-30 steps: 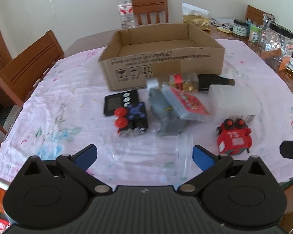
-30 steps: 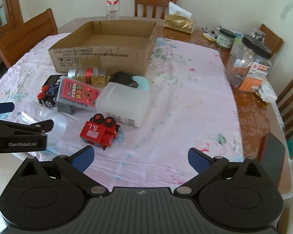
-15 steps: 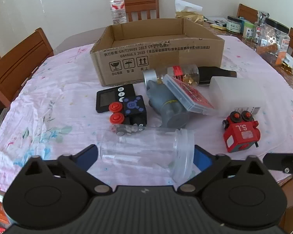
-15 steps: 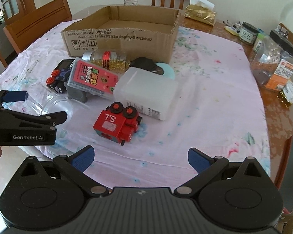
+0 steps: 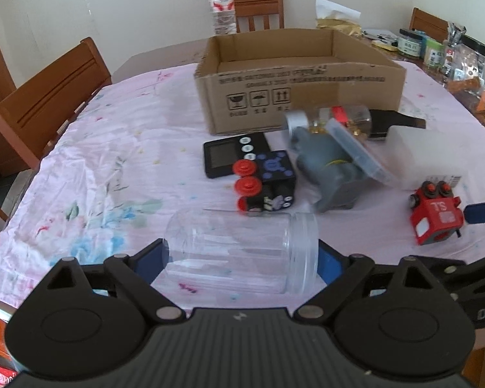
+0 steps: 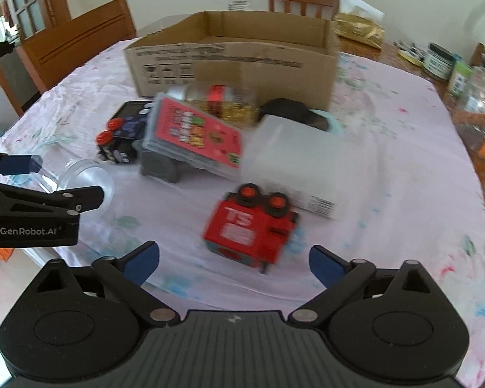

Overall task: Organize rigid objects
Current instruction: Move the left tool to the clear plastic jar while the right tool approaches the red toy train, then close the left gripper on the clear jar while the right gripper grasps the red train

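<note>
While the two grippers come down over the pink cloth, each one is lining up with its own toy or pot. The left gripper (image 5: 241, 258) has a clear plastic jar (image 5: 242, 252) lying on its side right between its blue pads; a second ago the jar lay a little ahead of the tips, and the jaws have just been closing in around it. They look like they touch both ends of the jar now, so I think it is gripped, but the jar is see-through and I cannot be fully sure it is squeezed tight. The right gripper (image 6: 234, 260) has also just begun closing, with the red toy train (image 6: 250, 228) sitting just ahead of its tips, not yet touched, so its jaws are wide apart and hold nothing. A second ago that train was farther off and to the left of them. This means the tidying is only starting: the cardboard box (image 5: 300, 77) at the back of the table looks empty, and the rest of the pile, like the black toy train (image 5: 263, 184), the grey block (image 5: 329, 174) and the white plastic box (image 6: 304, 174), lies in front of it, waiting. The jar should go up next, then into the box.
</note>
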Available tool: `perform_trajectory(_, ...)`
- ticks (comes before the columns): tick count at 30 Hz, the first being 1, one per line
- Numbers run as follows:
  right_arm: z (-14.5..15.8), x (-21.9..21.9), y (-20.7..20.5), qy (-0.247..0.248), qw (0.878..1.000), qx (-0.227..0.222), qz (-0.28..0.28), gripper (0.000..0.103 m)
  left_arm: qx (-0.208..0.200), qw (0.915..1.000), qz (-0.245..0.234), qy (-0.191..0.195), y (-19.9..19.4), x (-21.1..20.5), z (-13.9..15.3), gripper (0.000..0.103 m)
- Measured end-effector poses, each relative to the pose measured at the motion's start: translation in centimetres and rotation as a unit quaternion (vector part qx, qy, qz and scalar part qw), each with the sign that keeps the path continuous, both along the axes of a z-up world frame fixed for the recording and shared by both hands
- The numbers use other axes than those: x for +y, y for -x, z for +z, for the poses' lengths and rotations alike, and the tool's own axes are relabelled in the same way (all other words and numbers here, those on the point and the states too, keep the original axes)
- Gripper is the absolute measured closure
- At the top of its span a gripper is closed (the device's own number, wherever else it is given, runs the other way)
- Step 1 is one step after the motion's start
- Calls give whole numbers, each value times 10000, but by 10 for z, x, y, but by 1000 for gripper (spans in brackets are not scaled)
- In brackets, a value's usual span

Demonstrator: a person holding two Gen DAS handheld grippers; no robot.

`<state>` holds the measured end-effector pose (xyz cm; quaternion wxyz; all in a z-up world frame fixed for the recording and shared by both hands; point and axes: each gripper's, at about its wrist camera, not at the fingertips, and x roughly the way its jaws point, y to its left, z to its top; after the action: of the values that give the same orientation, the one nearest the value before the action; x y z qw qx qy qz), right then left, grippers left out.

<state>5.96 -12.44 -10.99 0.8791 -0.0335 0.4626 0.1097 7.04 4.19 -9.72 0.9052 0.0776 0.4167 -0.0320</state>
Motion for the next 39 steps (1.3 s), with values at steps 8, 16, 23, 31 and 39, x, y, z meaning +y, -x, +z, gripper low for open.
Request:
perform_trajectory(8,-5,15,-9,8,9999,-130,-16,10,15,10000,-50,23,-2,5,0,10)
perform_trajectory(16,-6,11,-10,162,9996,-229,3,19,119,9997,-193,111,-6,9,-2,10)
perform_trajectory(23,-4,7,-13,243,9992,-287,-160,33,118,9996,-233,146,-9,9,-3,10)
perform_trajectory(31,-4,12,-14,440,9982,-332,-243,44,181,9992,-230,262,-13,12,-2,11)
perform_trajectory(39,1,10,-15,572,9979,-262,-146,47,284,9988,-334,234,-15,14,6,11)
